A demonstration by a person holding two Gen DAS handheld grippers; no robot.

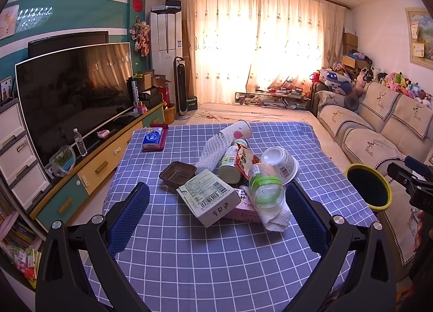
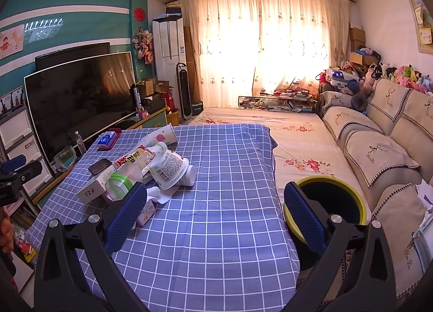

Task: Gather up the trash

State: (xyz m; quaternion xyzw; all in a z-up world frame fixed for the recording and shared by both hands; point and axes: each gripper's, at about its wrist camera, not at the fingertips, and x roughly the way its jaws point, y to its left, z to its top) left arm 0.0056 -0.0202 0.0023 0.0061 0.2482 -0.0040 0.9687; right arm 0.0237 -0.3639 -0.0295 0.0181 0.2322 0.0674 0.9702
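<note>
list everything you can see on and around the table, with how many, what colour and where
table: one, blue-and-white check cloth, centre
cardboard box: one, white, front of the pile
plastic bottle: one, clear with green band, lying on a paper towel
noodle cup: one, white, tipped over, right of pile
snack wrapper: one, red, mid-pile
foam net sleeve: one, white, left of pile
paper cup: one, white, far end, on its side
tray: one, brown, left of box
tissue pack: one, blue, far left
bin: one, black with yellow rim, right of table
left gripper: jaws open
right gripper: jaws open
</note>
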